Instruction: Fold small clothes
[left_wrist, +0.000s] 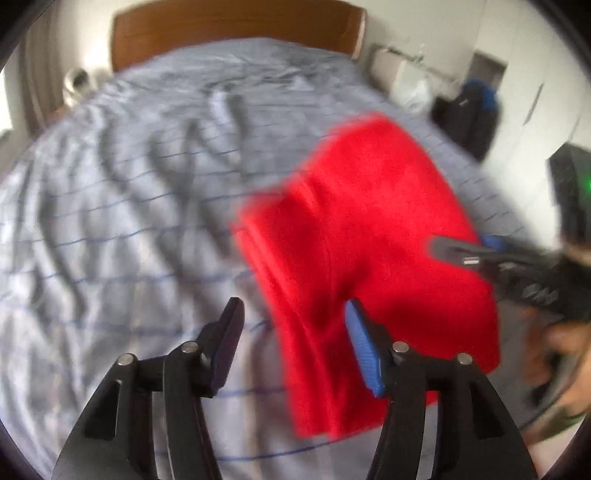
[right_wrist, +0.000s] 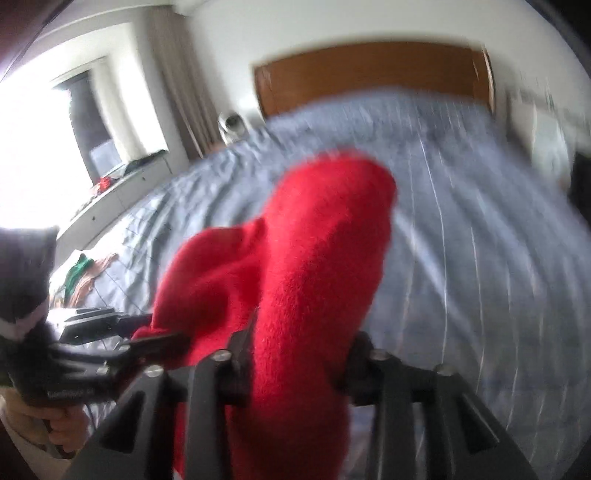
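A red fleece garment (left_wrist: 369, 229) hangs bunched above the bed, blurred in both views. In the right wrist view my right gripper (right_wrist: 301, 341) is shut on the red garment (right_wrist: 314, 258), which fills the whole gap between its fingers and drapes over them. The left wrist view shows that right gripper (left_wrist: 461, 245) clamped on the cloth's right edge. My left gripper (left_wrist: 295, 310) stands open at the cloth's lower left edge. Its blue pad (left_wrist: 364, 347) lies against the cloth, while bedsheet shows between the other finger and the cloth.
Below lies a bed with a grey-blue checked cover (left_wrist: 110, 221) and a wooden headboard (left_wrist: 236, 29). A small heap of green and pink clothes (right_wrist: 85, 273) lies at the bed's left edge. A dark bag (left_wrist: 472, 114) stands by the right wall. A hand (left_wrist: 561, 354) holds the right gripper.
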